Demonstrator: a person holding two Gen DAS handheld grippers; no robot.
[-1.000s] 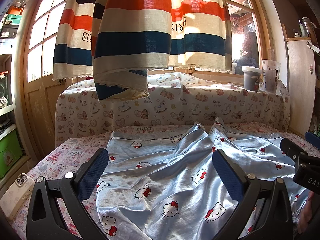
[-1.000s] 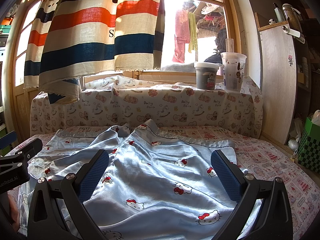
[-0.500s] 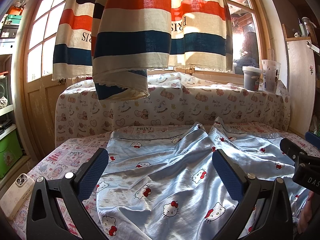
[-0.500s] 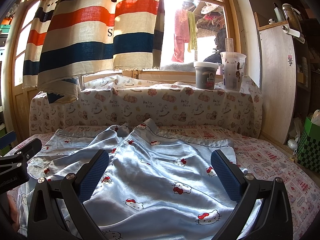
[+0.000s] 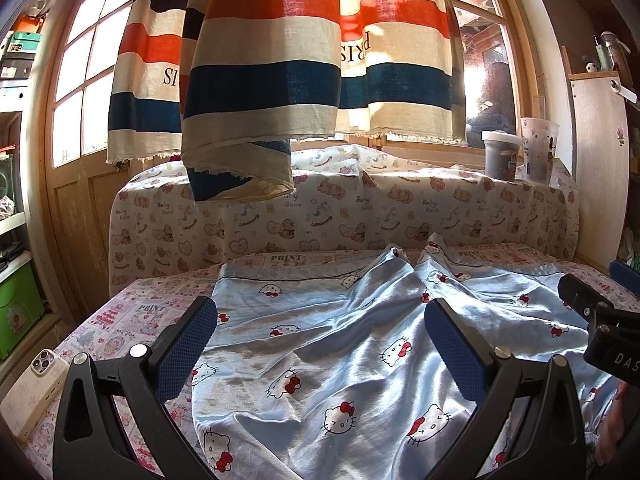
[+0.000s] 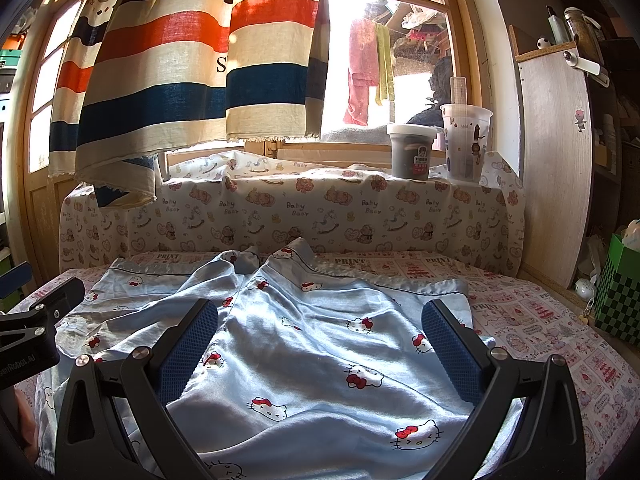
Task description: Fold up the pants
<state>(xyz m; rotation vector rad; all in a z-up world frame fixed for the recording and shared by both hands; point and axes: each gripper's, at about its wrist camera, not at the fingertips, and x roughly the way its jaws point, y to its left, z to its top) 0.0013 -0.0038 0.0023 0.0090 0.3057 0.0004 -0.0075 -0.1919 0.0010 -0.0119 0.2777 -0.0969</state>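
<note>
Both pairs of fingers are standing wide apart and gripping nothing: the left gripper (image 5: pixel 320 344) and the right gripper (image 6: pixel 320 344) are hovering low over the pants (image 5: pixel 352 344), side by side at their near end. Nothing has shifted over the last second; the grippers are holding the same pose and the satin is lying in the same wrinkles. The pants are lying spread on the bed (image 6: pixel 540 312), legs reaching away toward the covered headboard (image 5: pixel 400 212), with a raised ridge between them. A phone (image 5: pixel 38 380) is lying left of the pants. Folding is apparently not yet begun; this is looking like a pause before the first grasp.
</note>
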